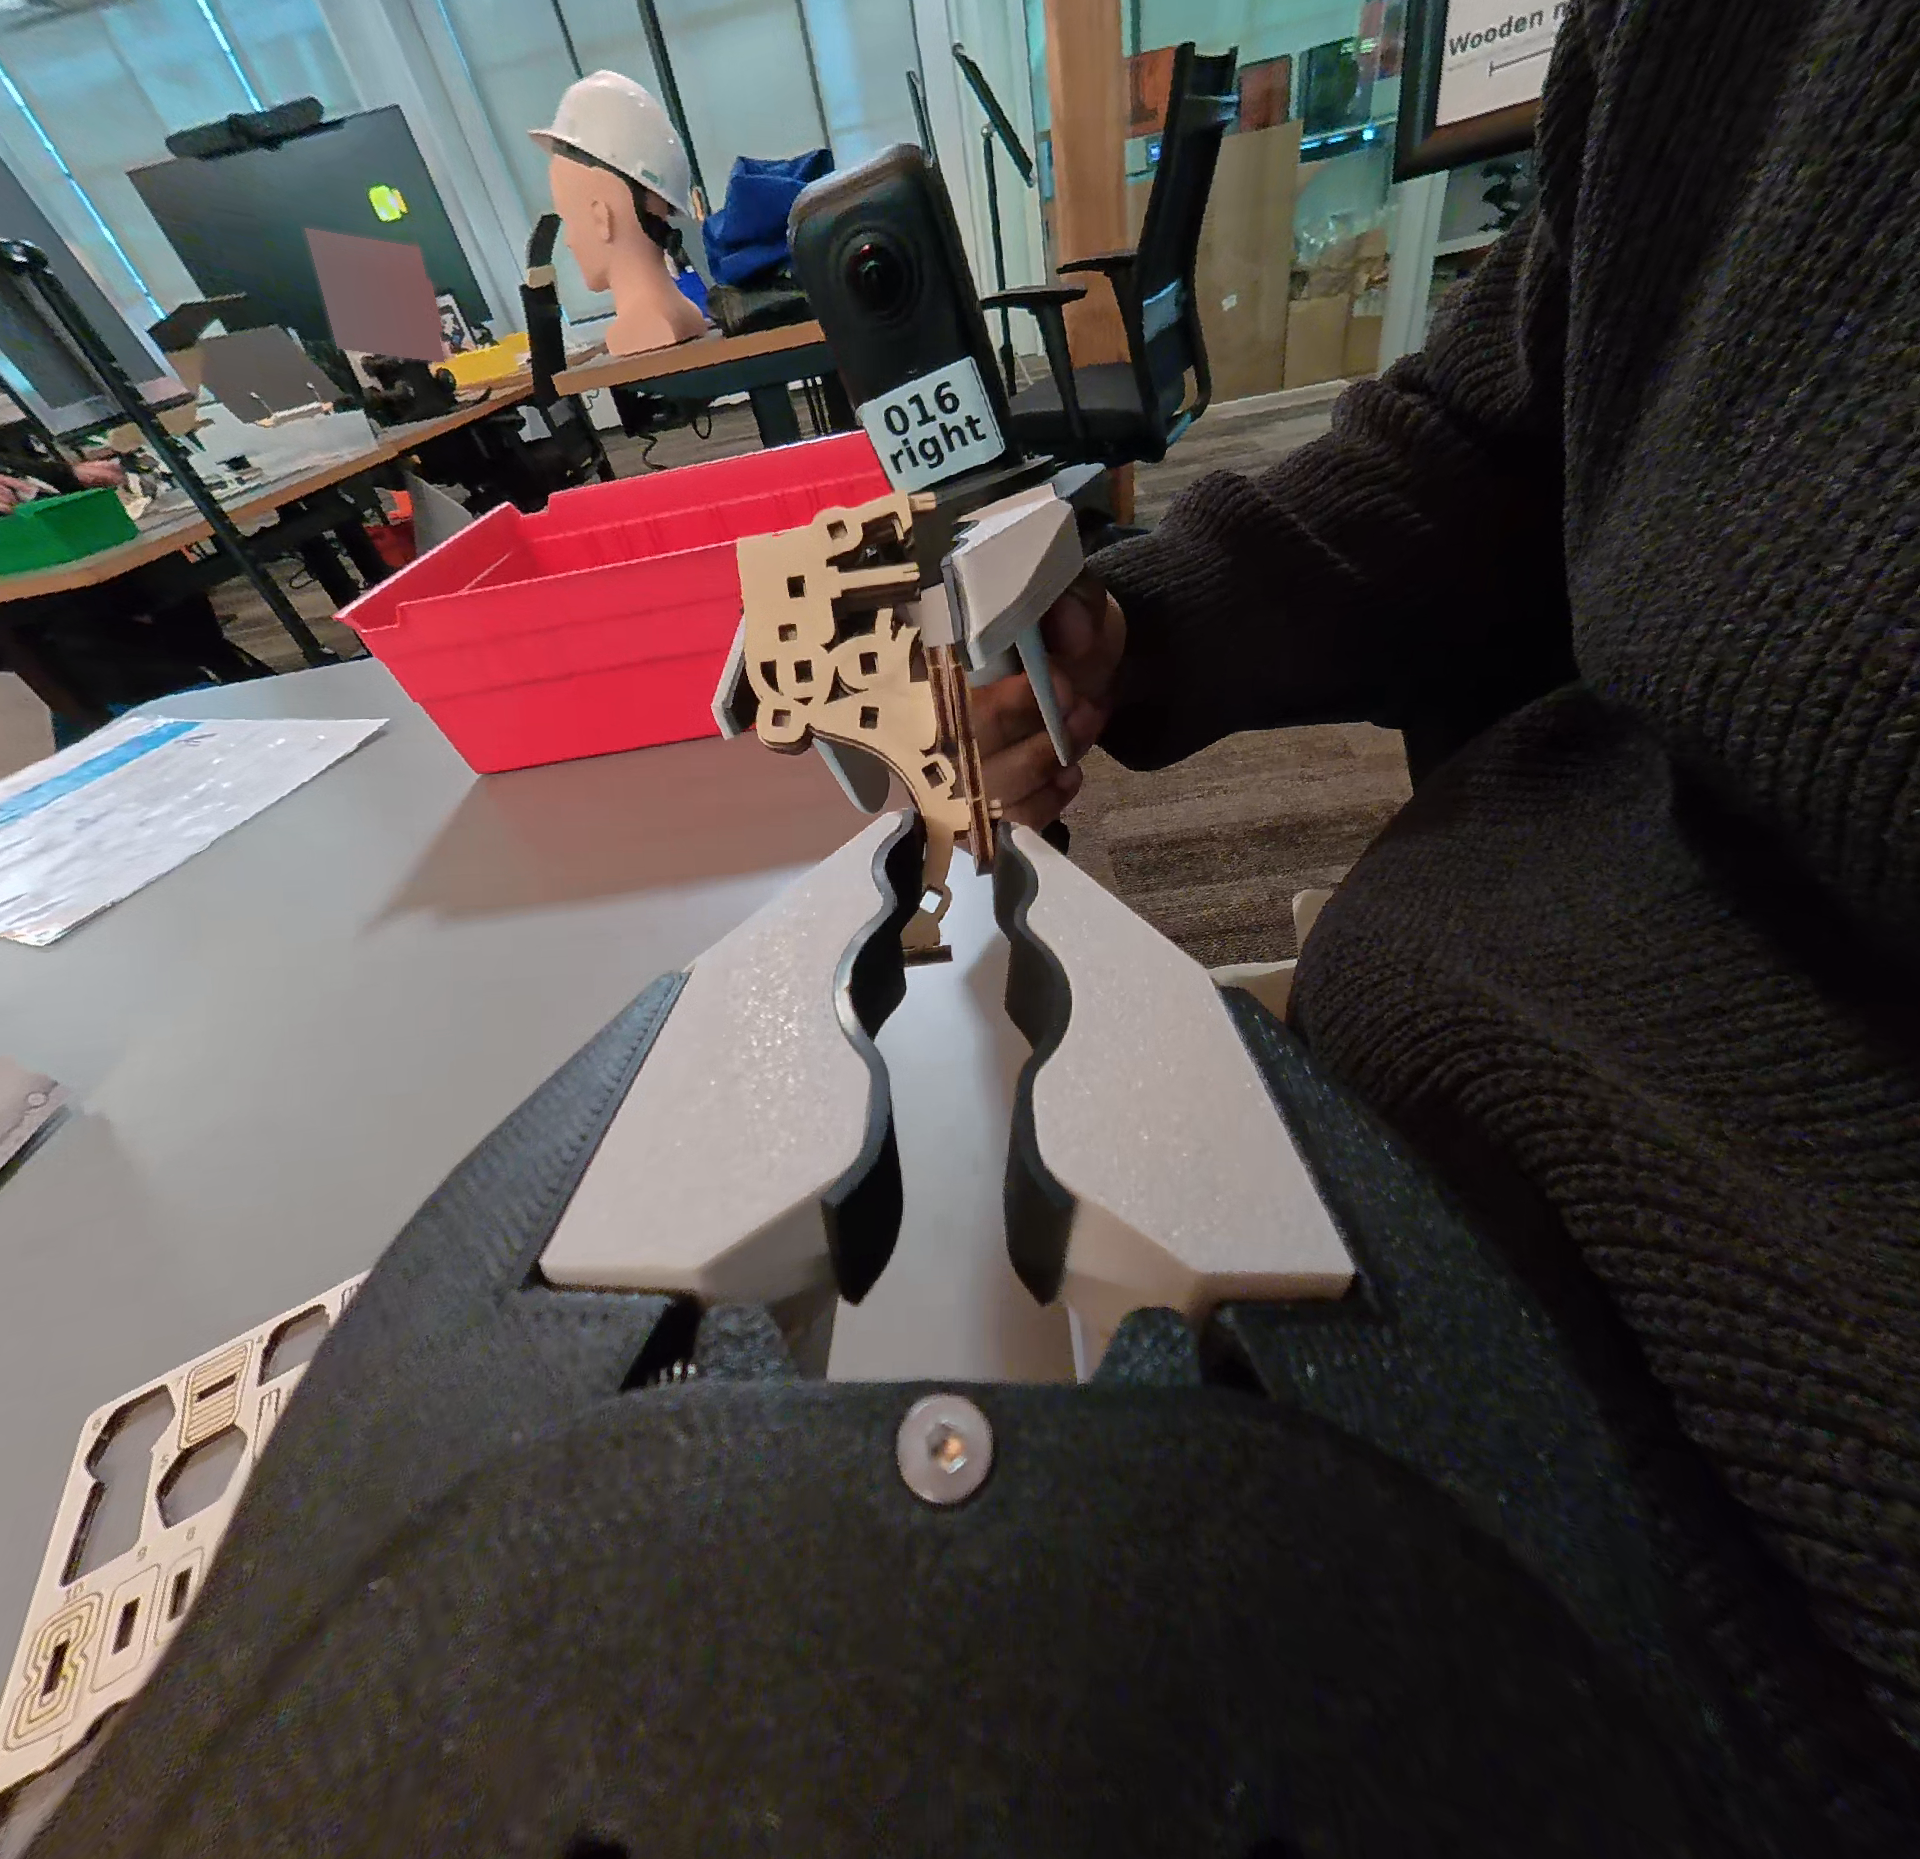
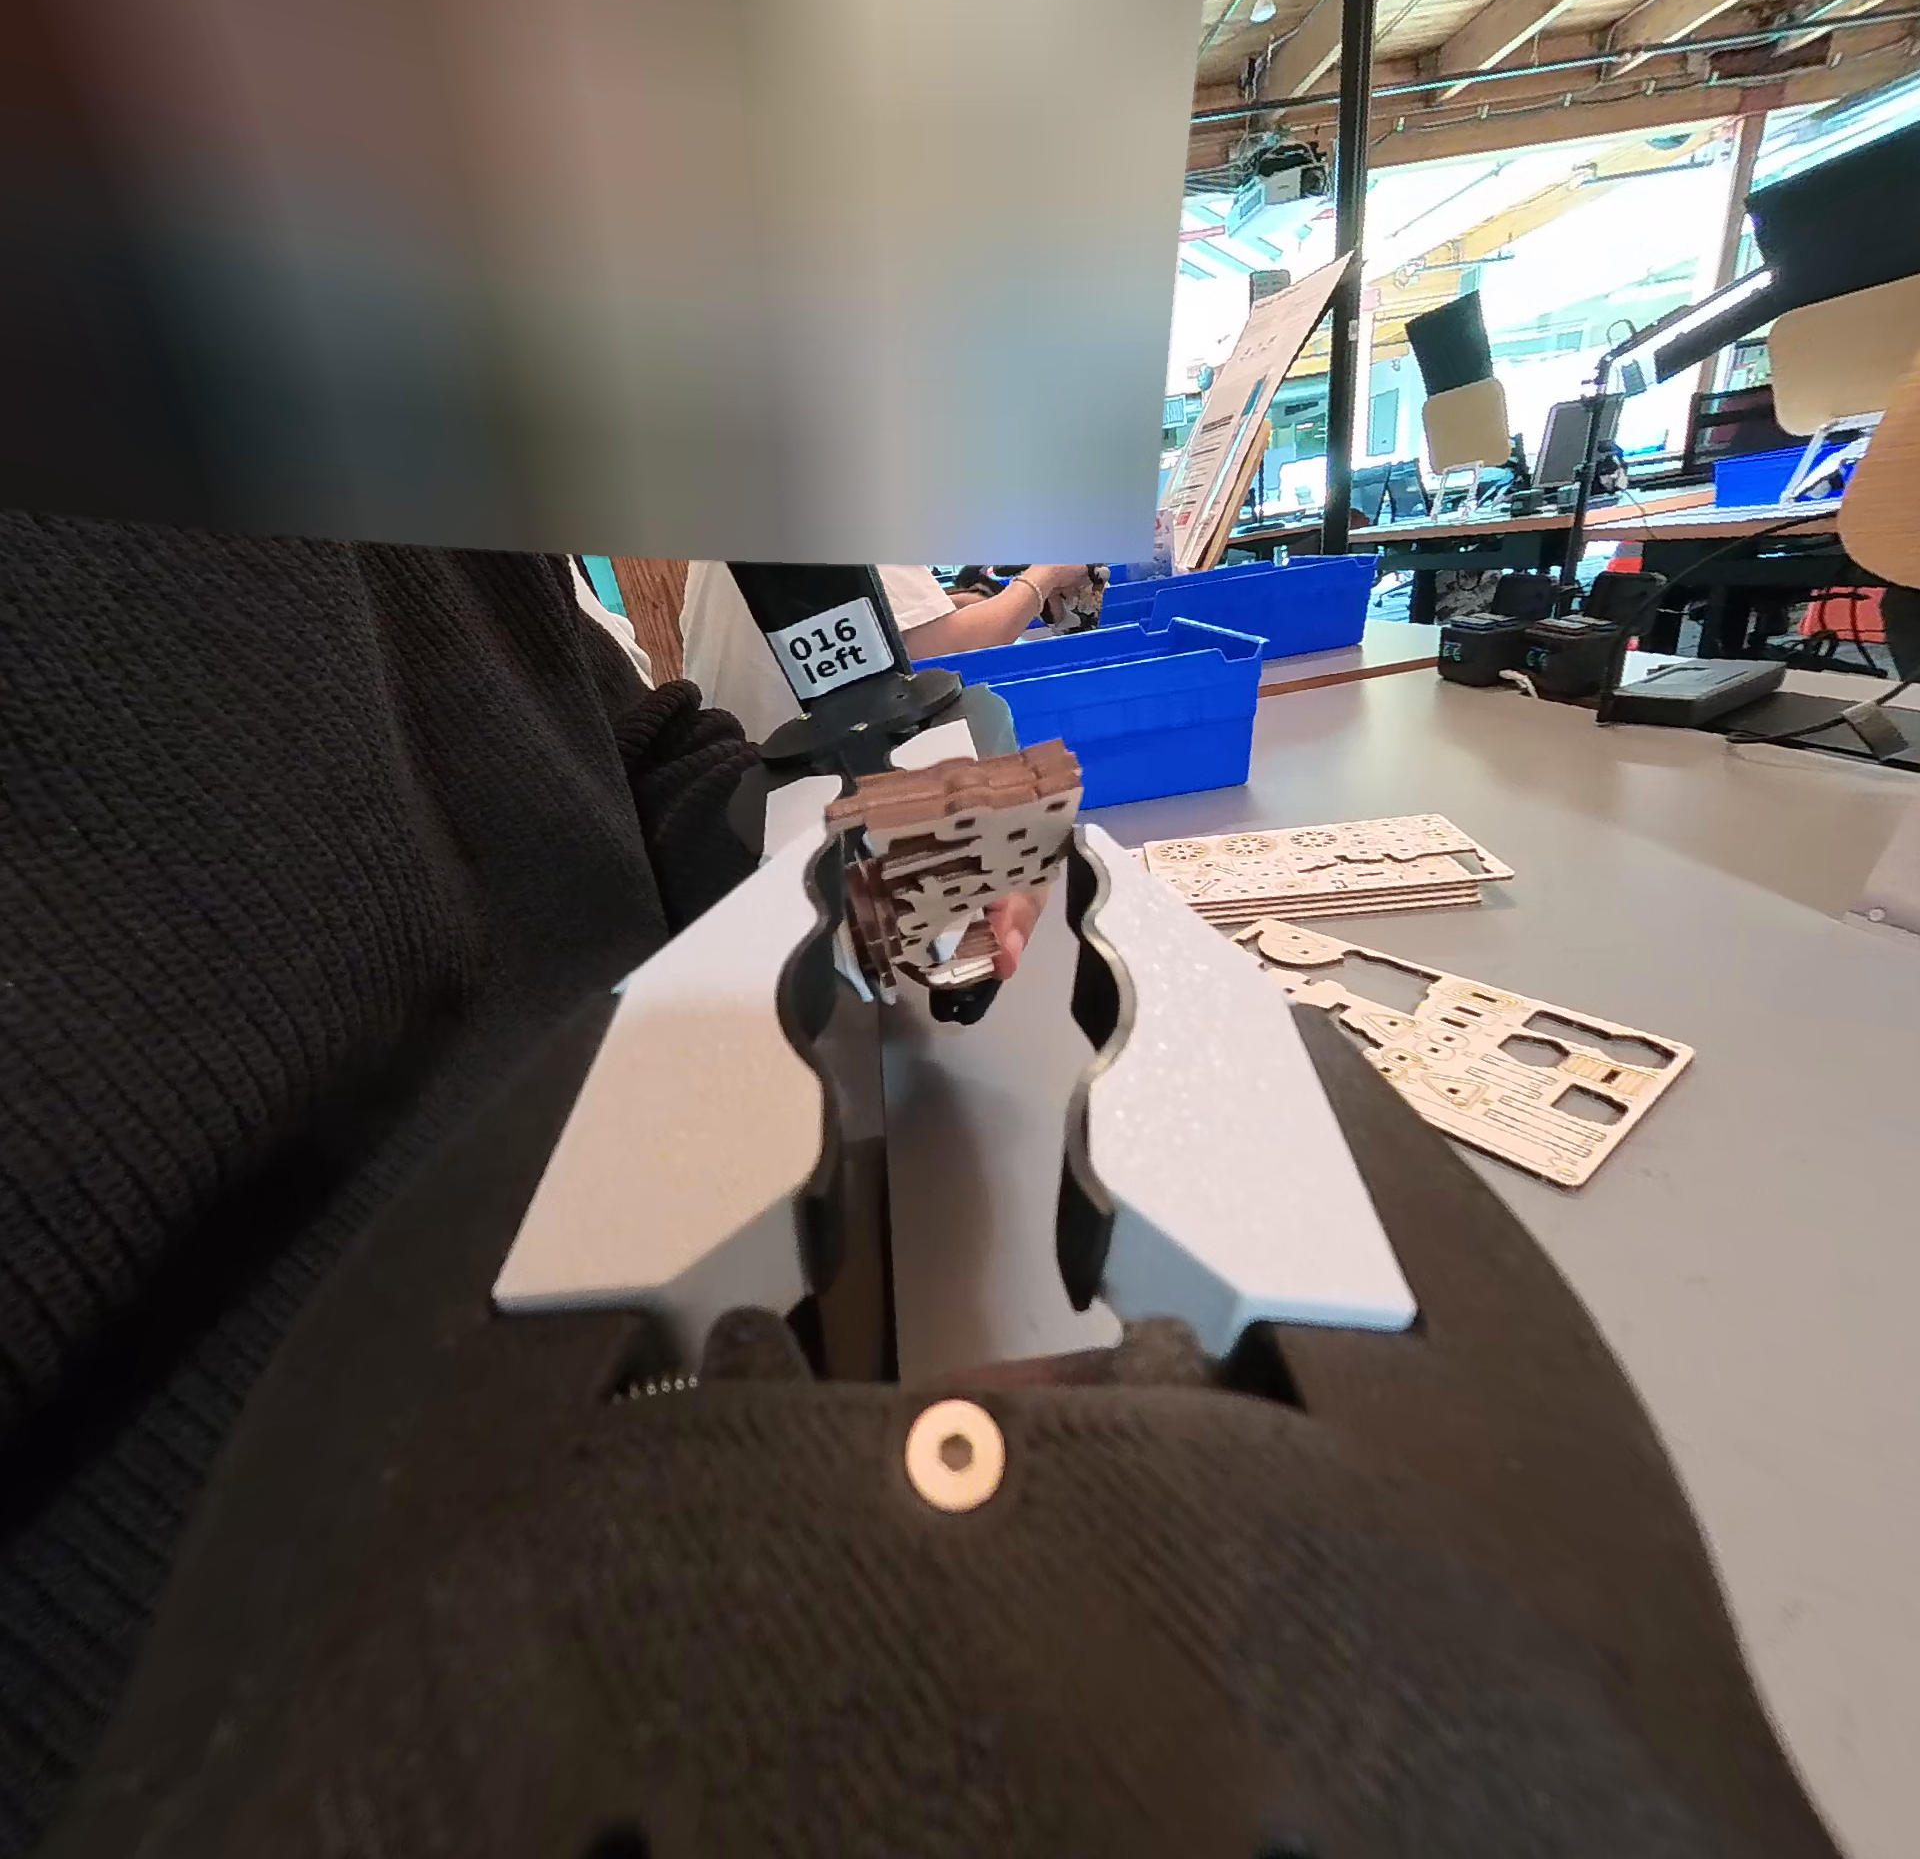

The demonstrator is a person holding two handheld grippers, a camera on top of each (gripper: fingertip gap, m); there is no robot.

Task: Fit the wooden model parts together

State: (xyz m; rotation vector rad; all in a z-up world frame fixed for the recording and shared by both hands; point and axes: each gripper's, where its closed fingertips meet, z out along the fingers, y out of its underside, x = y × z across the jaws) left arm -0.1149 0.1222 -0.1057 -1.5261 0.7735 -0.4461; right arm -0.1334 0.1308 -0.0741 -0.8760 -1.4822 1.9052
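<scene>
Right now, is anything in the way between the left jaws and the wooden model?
Nothing visible is. The wooden model, clamped in the right gripper, has its lower end right between the tips of the left gripper.

Tan model (image 1: 847,646) with square cutouts; red bin (image 1: 582,646); blue bins (image 2: 1132,708); grey table (image 1: 260,978); black ribbed sleeve (image 1: 1558,666).

the cut-out sheet (image 1: 156,1497) by the counter's (image 1: 312,1030) near edge runs under the left gripper (image 1: 951,874), half hidden.
</scene>
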